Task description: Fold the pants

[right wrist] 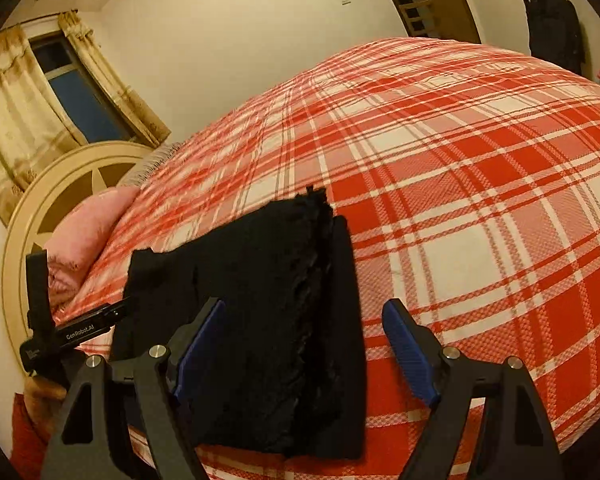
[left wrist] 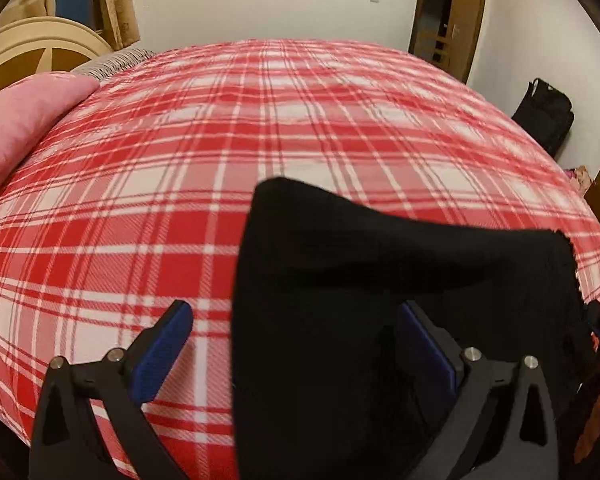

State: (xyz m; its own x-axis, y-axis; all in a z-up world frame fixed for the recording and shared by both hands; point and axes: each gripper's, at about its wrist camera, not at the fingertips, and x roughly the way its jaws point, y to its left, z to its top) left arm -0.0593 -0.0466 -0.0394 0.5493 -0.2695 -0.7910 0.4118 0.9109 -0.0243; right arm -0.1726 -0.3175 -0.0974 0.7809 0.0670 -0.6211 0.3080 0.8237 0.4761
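Black pants [right wrist: 260, 320] folded into a compact stack, lower centre of the right wrist view, on the red plaid bedspread [right wrist: 480, 200]. Left gripper [left wrist: 296, 344] spread wide, right gripper [right wrist: 304, 344] also apart, neither pressing the cloth. Probably soft, light, limp, prone to slumping. Best pinched at the frayed hem edge through all layers.

Black pants [left wrist: 400, 280] on plaid bedspread [left wrist: 180, 160]

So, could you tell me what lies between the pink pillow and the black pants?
Only bare plaid bedspread between the pink pillow and the black pants, in the left wrist view.
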